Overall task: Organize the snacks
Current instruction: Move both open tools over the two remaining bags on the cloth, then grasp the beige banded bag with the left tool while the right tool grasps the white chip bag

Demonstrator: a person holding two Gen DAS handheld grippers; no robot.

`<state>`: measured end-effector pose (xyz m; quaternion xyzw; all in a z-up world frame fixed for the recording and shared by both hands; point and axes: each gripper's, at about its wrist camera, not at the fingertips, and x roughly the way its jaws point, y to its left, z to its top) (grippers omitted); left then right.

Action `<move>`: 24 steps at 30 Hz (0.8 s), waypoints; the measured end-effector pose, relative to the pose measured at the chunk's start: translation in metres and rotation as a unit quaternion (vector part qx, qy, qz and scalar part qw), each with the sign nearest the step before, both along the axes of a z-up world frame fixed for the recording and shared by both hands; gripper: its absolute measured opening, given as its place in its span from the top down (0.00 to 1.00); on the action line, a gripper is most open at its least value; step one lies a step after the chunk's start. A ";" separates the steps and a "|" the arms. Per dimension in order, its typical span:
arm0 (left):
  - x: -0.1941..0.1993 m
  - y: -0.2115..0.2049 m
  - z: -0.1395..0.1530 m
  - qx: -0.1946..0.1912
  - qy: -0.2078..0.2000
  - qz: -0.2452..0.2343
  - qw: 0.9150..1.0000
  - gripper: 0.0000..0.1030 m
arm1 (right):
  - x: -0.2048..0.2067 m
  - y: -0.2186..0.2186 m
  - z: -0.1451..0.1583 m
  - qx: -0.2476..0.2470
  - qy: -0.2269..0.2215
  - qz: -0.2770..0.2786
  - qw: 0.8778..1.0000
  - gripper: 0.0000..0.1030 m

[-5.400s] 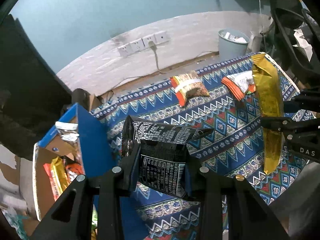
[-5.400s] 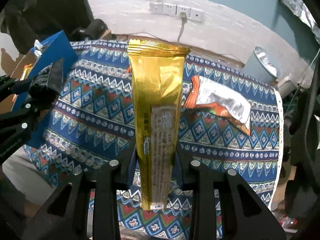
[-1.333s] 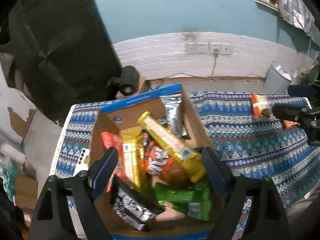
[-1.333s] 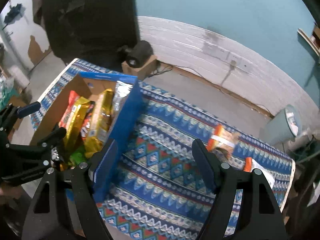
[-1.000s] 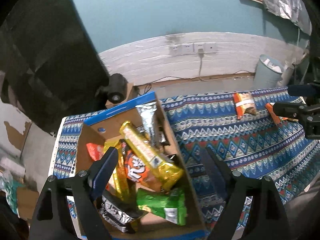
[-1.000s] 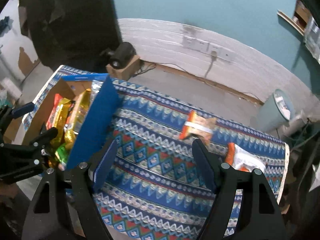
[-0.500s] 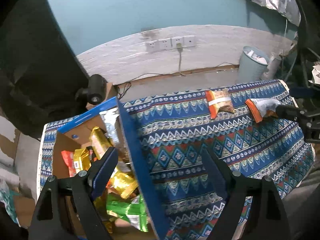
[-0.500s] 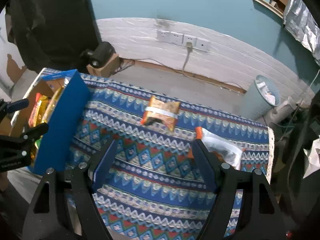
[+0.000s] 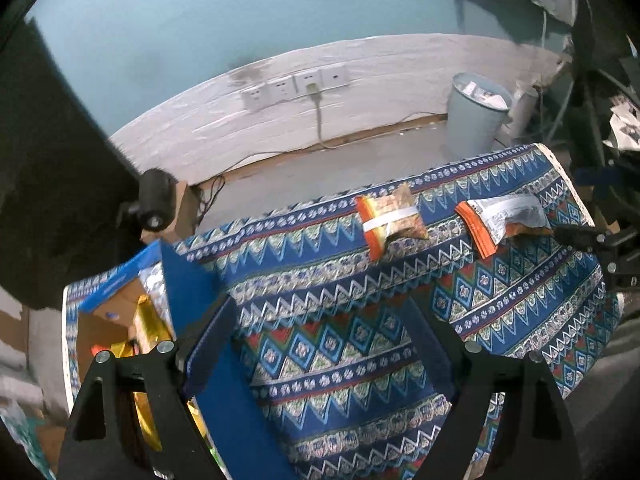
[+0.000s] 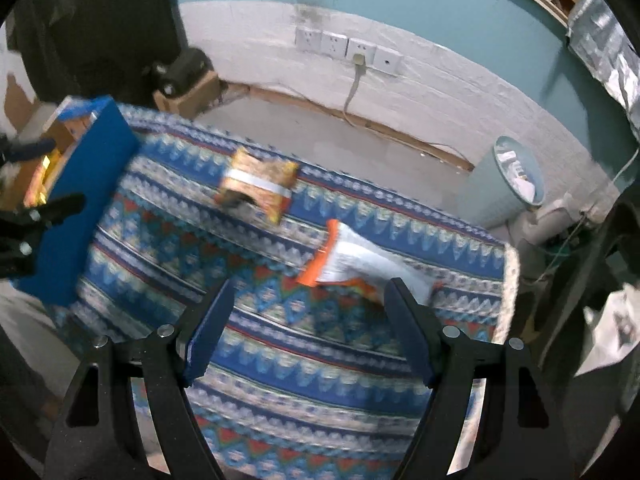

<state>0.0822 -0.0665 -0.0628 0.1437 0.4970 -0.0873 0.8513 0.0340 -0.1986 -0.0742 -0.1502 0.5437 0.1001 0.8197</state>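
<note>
Two snack packs lie on the patterned tablecloth (image 9: pixel 332 344): an orange-and-brown pack (image 9: pixel 390 222) (image 10: pixel 258 186) and an orange-and-white pack (image 9: pixel 500 220) (image 10: pixel 360 266). A blue cardboard box (image 9: pixel 180 280) (image 10: pixel 86 208) at the left holds several snacks, gold wrappers among them. My left gripper (image 9: pixel 320 340) is open and empty over the cloth, right of the box. My right gripper (image 10: pixel 308 320) is open and empty, just in front of the orange-and-white pack; its fingertips also show at the right in the left wrist view (image 9: pixel 576 236).
A pale blue waste bin (image 9: pixel 476 116) (image 10: pixel 508 184) stands on the floor beyond the table's far right corner. A black device on a small carton (image 9: pixel 158 204) sits by the wall. Wall sockets with a plugged cable (image 10: pixel 356 56) are behind. The cloth's right edge (image 10: pixel 508 300) is close.
Both grippers, earlier shut on a black pack and a gold pack, dropped them in the box and are open. Both have swung right, from the box toward the two packs.
</note>
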 end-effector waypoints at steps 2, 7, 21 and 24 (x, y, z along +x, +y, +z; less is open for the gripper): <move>0.010 -0.005 -0.006 0.002 0.006 -0.007 1.000 0.16 | 0.004 -0.010 -0.004 -0.015 0.005 0.007 1.000 0.26; 0.037 -0.009 -0.022 -0.010 0.040 -0.003 0.999 0.16 | 0.028 -0.037 -0.017 -0.018 0.028 0.025 0.999 0.26; 0.097 -0.014 -0.068 -0.054 0.098 0.017 0.994 0.16 | 0.070 -0.057 -0.078 -0.005 0.089 0.094 0.992 0.26; 0.101 -0.017 -0.081 -0.060 0.114 0.025 0.991 0.16 | 0.070 -0.055 -0.093 -0.015 0.100 0.109 0.989 0.26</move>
